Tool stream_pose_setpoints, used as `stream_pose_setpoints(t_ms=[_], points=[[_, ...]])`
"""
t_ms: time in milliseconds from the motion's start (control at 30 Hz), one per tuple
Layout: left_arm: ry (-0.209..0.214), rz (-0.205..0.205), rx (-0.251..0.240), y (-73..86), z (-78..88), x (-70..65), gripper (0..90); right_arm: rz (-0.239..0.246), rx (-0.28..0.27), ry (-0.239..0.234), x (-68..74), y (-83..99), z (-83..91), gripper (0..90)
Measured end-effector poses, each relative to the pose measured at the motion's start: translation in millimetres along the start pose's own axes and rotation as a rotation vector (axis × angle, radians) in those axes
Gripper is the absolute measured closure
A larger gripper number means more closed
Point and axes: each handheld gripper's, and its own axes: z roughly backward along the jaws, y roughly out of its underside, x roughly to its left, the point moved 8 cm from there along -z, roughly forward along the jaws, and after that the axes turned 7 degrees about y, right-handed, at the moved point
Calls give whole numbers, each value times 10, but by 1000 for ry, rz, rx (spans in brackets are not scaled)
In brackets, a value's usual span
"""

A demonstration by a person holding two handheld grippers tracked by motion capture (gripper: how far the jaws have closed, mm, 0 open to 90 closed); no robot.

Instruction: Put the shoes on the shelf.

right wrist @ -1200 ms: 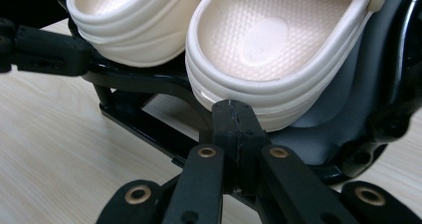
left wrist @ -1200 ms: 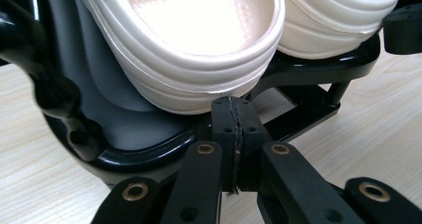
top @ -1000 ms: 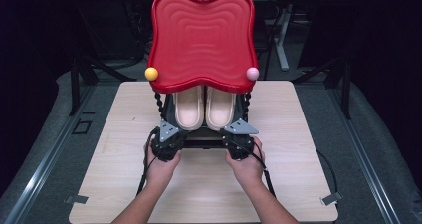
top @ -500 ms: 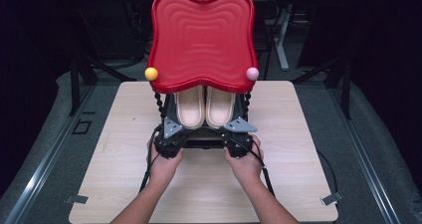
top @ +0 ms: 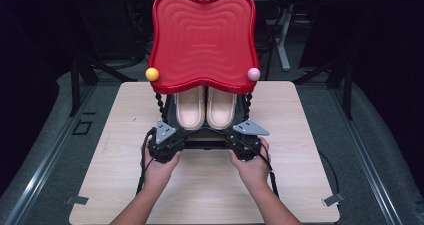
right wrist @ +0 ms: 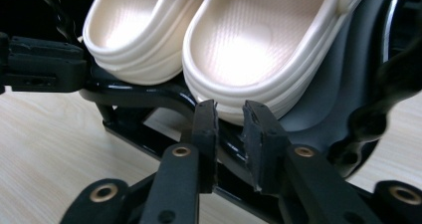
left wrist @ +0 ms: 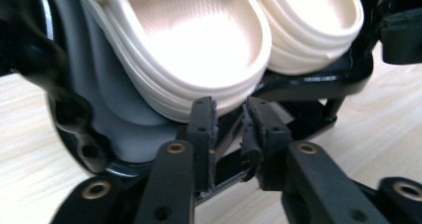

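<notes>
rack (top: 202, 144): black frame under a red top (top: 202, 37), holding two cream slippers (top: 206, 107). left gripper (left wrist: 229, 129): jaws narrowly parted astride the rack's front bar, directly below the left slipper's heel. right gripper (right wrist: 230, 134): same, jaws slightly apart, under the right slipper's heel. table (top: 125, 135) beneath.

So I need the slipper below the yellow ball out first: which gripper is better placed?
Left: the left gripper sits right before that slipper; the right gripper faces the other.
</notes>
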Motion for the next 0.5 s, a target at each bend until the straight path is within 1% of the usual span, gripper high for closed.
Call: stream_pose_setpoints(t_ms=[100, 200, 267, 400, 467, 500], points=[[-13, 18, -19, -54, 30, 39, 662, -9, -28, 12, -14, -61, 30, 689], [-22, 32, -39, -111, 43, 77, 607, -20, -29, 20, -36, -110, 33, 642], [-27, 36, -48, -147, 44, 95, 578, -36, -44, 25, -54, -149, 23, 617], [-48, 44, -52, -194, 10, 152, 532, -38, -42, 54, -87, -182, -31, 583], [-57, 51, -54, -205, -14, 180, 523, -51, -39, 63, -102, -181, -69, 576], [-58, 52, -53, -205, -24, 194, 517, -50, -30, 66, -114, -174, -80, 569]])
